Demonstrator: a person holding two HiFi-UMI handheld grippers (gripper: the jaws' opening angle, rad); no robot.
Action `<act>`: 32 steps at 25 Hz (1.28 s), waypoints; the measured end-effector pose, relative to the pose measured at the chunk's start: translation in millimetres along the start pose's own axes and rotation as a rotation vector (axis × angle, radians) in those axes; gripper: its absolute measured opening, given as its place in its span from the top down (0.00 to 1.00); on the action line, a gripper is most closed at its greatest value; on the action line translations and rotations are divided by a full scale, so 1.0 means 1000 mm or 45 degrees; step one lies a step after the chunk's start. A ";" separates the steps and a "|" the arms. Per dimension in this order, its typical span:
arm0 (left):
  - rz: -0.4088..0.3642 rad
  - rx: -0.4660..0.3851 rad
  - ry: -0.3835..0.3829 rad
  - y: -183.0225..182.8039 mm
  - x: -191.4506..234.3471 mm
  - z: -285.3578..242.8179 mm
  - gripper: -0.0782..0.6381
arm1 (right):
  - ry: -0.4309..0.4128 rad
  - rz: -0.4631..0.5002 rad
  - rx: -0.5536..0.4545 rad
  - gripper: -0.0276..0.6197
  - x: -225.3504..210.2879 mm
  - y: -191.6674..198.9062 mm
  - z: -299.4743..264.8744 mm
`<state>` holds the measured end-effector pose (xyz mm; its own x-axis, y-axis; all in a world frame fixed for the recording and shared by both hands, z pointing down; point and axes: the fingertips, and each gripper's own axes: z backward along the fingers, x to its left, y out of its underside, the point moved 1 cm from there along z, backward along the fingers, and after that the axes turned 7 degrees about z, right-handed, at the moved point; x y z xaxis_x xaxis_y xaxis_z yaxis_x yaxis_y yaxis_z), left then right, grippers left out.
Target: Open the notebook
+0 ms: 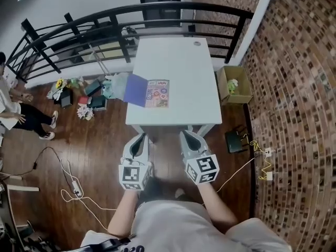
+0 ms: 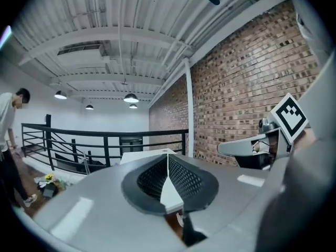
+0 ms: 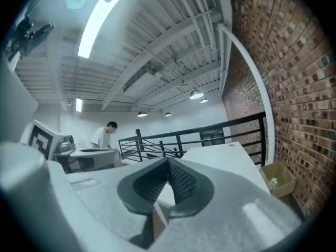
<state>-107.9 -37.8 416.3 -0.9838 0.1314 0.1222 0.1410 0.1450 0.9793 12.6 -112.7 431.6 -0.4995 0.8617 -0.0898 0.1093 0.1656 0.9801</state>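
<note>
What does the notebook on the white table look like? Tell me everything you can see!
The notebook lies open on the white table, near its left edge in the head view. Its purple cover is turned out to the left and reaches the table's edge, perhaps slightly past it. The right side shows a page with colourful little pictures, too small to read. It looks like thin paper or card. Only the table touches it.

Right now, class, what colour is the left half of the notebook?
Plain purple. The notebook shows best in the head view.
</note>
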 end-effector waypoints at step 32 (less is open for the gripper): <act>0.010 -0.161 0.145 -0.016 -0.008 0.132 0.87 | 0.199 0.239 -0.089 0.97 0.122 -0.041 0.090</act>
<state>-88.0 88.6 378.1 -0.9899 0.0193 0.1402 0.1406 0.0192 0.9899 24.5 29.2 364.4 -0.6037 0.7884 0.1182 0.1561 -0.0286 0.9873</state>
